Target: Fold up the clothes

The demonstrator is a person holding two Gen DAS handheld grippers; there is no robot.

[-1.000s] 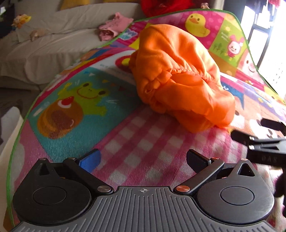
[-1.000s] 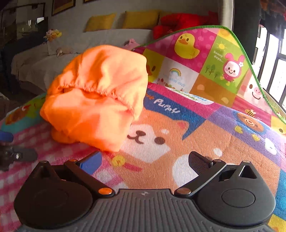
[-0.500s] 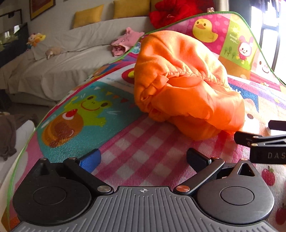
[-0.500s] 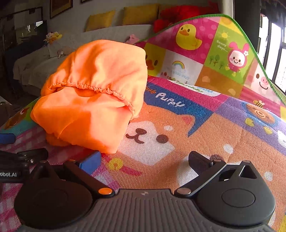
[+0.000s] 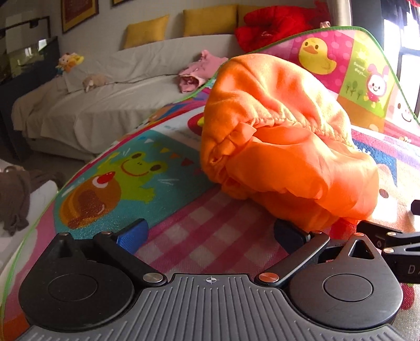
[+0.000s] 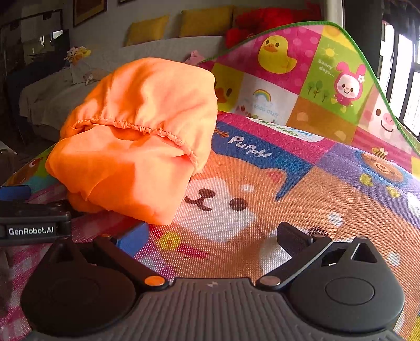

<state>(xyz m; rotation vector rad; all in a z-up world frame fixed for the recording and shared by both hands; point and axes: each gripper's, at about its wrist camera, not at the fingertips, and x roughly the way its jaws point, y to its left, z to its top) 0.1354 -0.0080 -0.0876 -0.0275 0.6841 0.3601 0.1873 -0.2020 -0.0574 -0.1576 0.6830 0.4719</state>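
An orange garment (image 5: 283,154) with an elastic gathered hem lies bunched in a heap on the cartoon play mat (image 5: 126,168). In the left wrist view my left gripper (image 5: 210,233) is open, low over the pink checked patch, its right finger close to the heap's near edge. The right gripper (image 5: 393,241) shows at the right edge there. In the right wrist view the same orange garment (image 6: 139,147) sits ahead and left, and my right gripper (image 6: 212,236) is open over the puppy picture on the mat (image 6: 302,199), holding nothing. The left gripper (image 6: 29,217) shows at the left edge.
The mat's far edge curls up behind the heap (image 6: 309,73). Beyond it stands a covered sofa (image 5: 110,94) with yellow cushions (image 5: 207,23), a pink garment (image 5: 199,73), a red garment (image 5: 273,23) and soft toys (image 5: 69,60). A brown cloth (image 5: 13,199) lies left of the mat.
Both grippers have drawn nearer to the orange heap and lower over the mat, and closer to each other. Both stay open. The garment has not moved.
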